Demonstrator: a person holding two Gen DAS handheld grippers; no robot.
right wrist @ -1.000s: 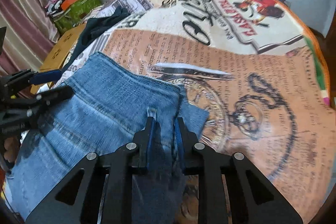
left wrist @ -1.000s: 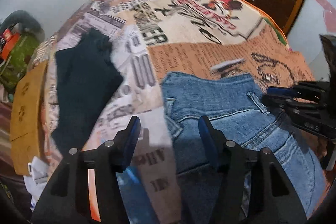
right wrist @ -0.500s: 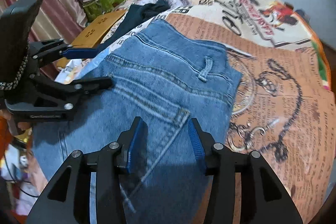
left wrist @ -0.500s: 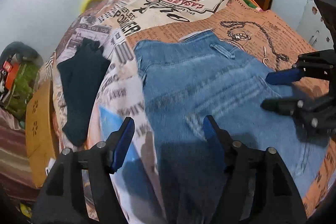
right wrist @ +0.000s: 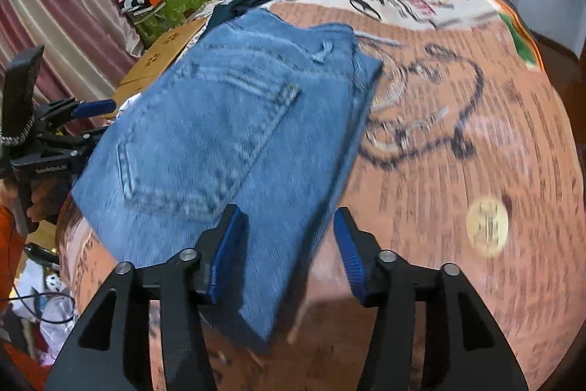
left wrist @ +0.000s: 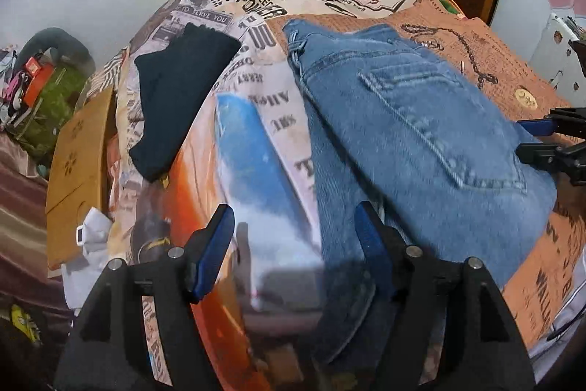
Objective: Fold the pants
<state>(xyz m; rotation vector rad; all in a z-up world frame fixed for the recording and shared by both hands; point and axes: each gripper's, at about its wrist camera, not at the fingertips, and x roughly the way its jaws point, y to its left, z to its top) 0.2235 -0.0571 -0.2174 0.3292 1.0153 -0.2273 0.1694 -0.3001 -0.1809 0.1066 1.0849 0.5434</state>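
On the printed bedspread (right wrist: 457, 105) the jeans (right wrist: 227, 120) lie folded into a compact stack, with the left gripper (left wrist: 293, 237) and right gripper (right wrist: 289, 240) both spread wide and holding nothing, so the fold looks finished and the next move is probably just smoothing.

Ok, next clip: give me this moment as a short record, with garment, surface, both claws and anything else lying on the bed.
garment: folded blue jeans, back pocket facing up, lying flat
surface: bed cover printed with newspaper-style graphics
left claw: open, holding nothing, right finger over the jeans' near edge
right claw: open, holding nothing, straddling the jeans' near right edge
other item: dark garment to the left of the jeans, apart from them
image quality: motion blur in both views
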